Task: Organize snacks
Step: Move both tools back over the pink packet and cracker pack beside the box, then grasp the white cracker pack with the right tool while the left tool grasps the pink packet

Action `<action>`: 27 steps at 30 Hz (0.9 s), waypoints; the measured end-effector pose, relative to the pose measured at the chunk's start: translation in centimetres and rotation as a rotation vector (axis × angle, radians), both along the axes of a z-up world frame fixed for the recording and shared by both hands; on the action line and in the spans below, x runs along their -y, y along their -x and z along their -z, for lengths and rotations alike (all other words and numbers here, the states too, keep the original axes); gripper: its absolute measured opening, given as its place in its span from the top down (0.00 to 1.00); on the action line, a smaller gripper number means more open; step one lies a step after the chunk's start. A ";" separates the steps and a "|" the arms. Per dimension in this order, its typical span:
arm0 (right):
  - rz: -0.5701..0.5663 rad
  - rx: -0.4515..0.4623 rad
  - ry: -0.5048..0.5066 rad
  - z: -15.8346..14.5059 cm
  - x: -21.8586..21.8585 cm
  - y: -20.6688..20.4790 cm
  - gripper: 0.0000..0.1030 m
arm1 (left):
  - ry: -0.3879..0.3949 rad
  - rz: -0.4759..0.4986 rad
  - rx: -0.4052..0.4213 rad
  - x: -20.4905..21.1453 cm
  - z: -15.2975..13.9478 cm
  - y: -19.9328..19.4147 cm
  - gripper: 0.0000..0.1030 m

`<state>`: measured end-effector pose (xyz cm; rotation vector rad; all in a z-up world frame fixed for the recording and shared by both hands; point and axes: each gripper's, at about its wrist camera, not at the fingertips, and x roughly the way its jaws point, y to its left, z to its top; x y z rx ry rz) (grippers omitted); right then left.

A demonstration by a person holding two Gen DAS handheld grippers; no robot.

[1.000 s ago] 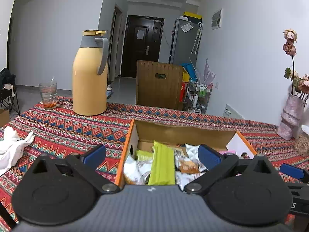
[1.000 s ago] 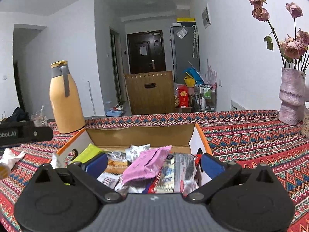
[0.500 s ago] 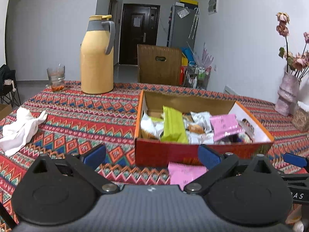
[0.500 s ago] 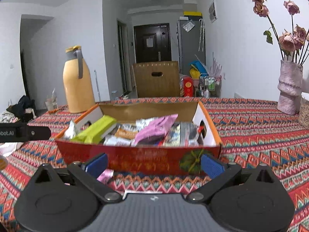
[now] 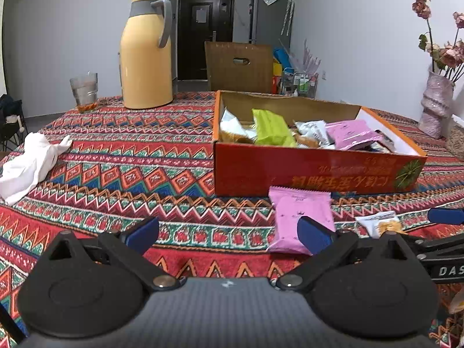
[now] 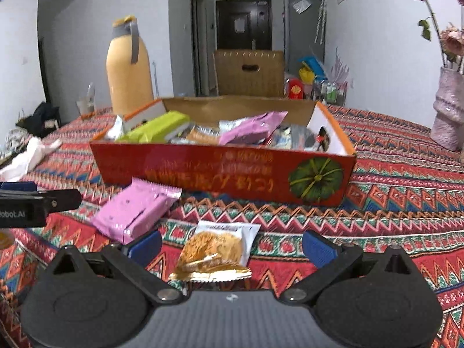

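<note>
- A cracker packet (image 6: 214,250) lies on the patterned tablecloth (image 6: 406,197) between the spread blue fingers of the right gripper (image 6: 232,246), untouched.
- A pink packet (image 5: 300,220) lies just before the red snack box (image 5: 313,171), by the right finger of the left gripper (image 5: 229,232), itself spread and empty.

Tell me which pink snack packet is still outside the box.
The pink packet lying flat on the tablecloth, before the red box front; the other pink packet sits inside it.
</note>
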<state>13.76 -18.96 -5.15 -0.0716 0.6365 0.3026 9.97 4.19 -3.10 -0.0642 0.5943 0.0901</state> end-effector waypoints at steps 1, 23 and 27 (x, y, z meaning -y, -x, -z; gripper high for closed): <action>-0.003 -0.011 0.011 0.1 -0.3 -0.3 0.00 | 0.005 0.000 0.000 -0.1 0.0 0.0 0.00; 0.011 -0.106 0.041 2.0 -1.3 -2.5 0.18 | 0.038 -0.017 -0.012 -0.7 0.4 -0.1 0.00; -0.008 -0.076 0.022 1.5 -1.2 -1.9 0.49 | 0.037 -0.027 -0.017 -0.8 0.5 -0.1 0.00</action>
